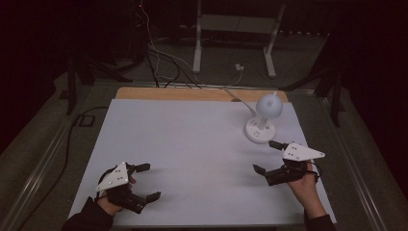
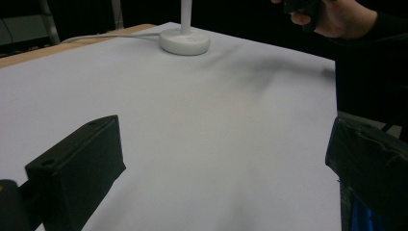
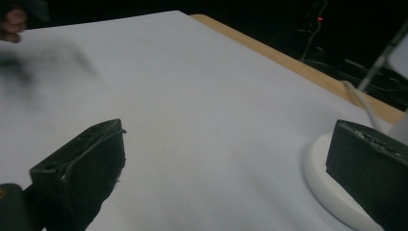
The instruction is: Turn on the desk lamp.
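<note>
Both left gripper and right gripper gape wide, empty, lamp just beyond the right jaws.

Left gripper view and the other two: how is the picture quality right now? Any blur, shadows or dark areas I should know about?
High view: sharp, the white table sheet evenly lit, surroundings dark. Left gripper view: soft grey shadow smears near the white lamp base; the near jaws of the left hand-held gripper look slightly soft. Right gripper view: a blurred dark smear at the far left of the sheet; the right hand-held gripper partly covers the lamp base.
</note>
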Available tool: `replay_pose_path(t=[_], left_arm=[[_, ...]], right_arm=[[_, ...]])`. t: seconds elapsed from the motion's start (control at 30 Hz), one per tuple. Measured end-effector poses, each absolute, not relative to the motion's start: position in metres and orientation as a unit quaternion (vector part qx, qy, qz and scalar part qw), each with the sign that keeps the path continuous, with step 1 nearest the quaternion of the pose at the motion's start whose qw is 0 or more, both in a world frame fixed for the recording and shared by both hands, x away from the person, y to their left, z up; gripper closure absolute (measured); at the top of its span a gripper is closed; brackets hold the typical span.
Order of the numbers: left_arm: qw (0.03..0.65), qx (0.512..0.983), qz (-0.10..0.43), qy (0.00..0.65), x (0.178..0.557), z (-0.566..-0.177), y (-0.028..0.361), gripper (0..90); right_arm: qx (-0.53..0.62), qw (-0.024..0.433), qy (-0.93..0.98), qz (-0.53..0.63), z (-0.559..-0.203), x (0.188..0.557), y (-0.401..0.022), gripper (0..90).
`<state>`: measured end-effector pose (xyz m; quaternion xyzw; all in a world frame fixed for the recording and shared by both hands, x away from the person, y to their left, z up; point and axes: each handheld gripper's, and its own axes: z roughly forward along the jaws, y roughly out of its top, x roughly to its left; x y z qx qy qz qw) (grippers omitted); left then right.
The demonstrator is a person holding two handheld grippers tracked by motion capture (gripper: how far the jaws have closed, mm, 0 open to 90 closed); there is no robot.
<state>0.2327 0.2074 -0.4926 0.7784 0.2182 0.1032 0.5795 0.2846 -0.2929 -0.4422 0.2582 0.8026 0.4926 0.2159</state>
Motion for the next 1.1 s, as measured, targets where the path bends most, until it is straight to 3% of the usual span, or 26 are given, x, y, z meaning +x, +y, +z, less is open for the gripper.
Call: replay_pose_path(t=[0.3,0.57,1.1], left_arm=[[0.580,0.778,0.103,0.220,0.233,-0.493,0.207,0.3],[0.578,0.779,0.104,0.220,0.233,-0.493,0.207,0.3],[0.578,0.779,0.105,0.220,0.233,-0.493,0.207,0.3]], right_arm=[[0.280,0.250,0.786,0.492,-0.436,0.296,-0.305,0.0],[0.303,0.243,0.777,0.496,-0.434,0.310,-0.316,0.0],[0.361,0.275,0.746,0.486,-0.436,0.343,-0.334,0.0]])
